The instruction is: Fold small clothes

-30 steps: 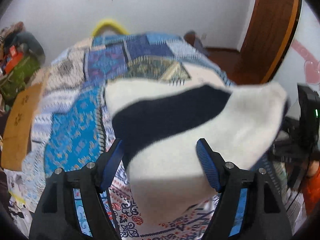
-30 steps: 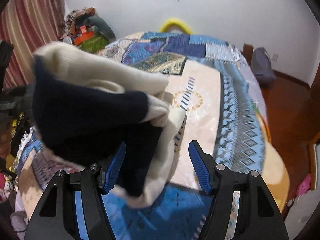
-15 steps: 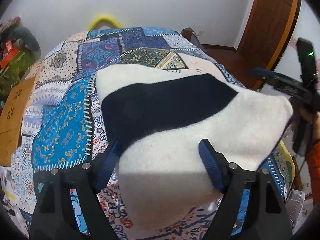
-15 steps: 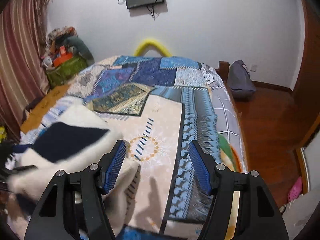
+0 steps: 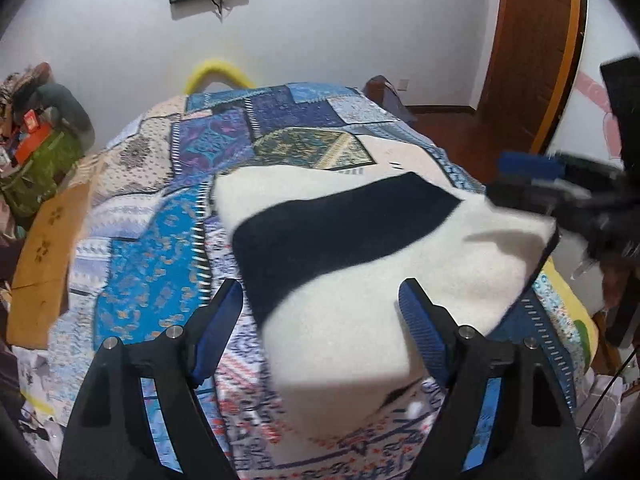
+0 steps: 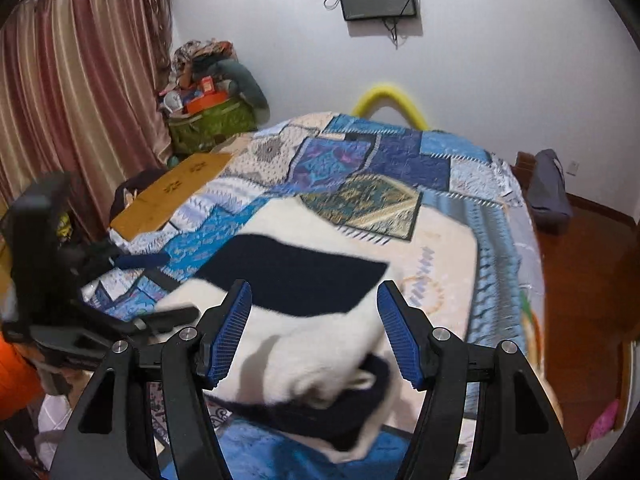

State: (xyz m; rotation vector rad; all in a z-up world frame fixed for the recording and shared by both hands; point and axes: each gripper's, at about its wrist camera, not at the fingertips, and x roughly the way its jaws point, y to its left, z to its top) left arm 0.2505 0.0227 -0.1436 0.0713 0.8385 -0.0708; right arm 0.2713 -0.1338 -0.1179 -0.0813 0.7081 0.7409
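A white knit garment (image 5: 380, 280) with a broad navy band (image 5: 340, 232) lies folded on the patchwork quilt (image 5: 136, 280) of a bed. My left gripper (image 5: 320, 320) hangs just above its near end, open, pads apart from the cloth. My right gripper (image 6: 312, 328) also stands open over the garment (image 6: 280, 232), with its navy band (image 6: 304, 272) between the fingers and nothing gripped. A dark folded edge (image 6: 320, 420) shows under the near side. Each gripper appears in the other's view: the right gripper (image 5: 516, 182) at the garment's right corner, the left gripper (image 6: 180, 286) at its left.
A cardboard sheet (image 6: 172, 192) lies on the bed's left edge. A green bag (image 6: 208, 124) piled with clutter stands by the curtain (image 6: 80, 100). A grey bag (image 6: 552, 192) sits on the wooden floor at the right. A wooden door (image 5: 532, 52) is beyond.
The garment, held up in front of the right gripper a second ago, now lies flat on the quilt. The right gripper has risen and drawn back. The left jaws stand slightly wider.
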